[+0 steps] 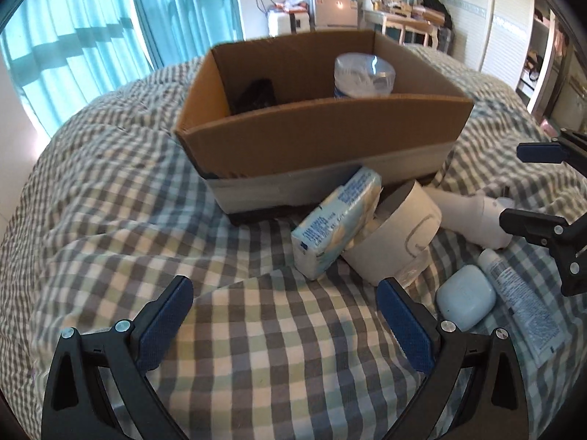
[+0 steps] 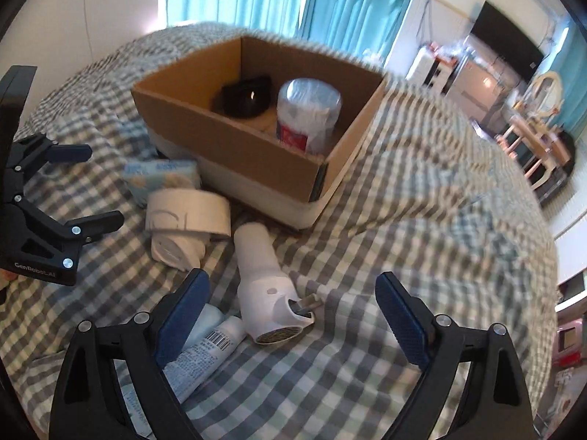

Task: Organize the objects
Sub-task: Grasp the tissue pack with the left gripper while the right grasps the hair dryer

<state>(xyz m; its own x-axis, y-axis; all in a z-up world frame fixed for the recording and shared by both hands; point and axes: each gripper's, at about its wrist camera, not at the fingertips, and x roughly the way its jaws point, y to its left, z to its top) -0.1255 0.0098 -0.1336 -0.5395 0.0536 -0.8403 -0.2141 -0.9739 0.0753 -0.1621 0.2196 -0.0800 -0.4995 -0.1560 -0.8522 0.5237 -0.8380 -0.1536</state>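
A cardboard box (image 1: 330,135) stands on a checked bedspread (image 1: 183,227) and holds a clear tub of cotton swabs (image 1: 364,75) and a black object (image 1: 256,95). In front of it lie a tissue pack (image 1: 335,222), a white tape roll (image 1: 396,234), a white hair dryer (image 2: 264,286), a pale blue case (image 1: 466,302) and a white tube (image 1: 521,304). My left gripper (image 1: 284,315) is open and empty above the bedspread, left of the case. My right gripper (image 2: 291,308) is open and empty, with the hair dryer's head between its fingers.
Teal curtains (image 1: 110,25) hang behind the bed. A dressing table (image 1: 400,18), a television (image 2: 506,40) and cluttered furniture stand at the far wall. A white wardrobe (image 1: 488,25) is at the right.
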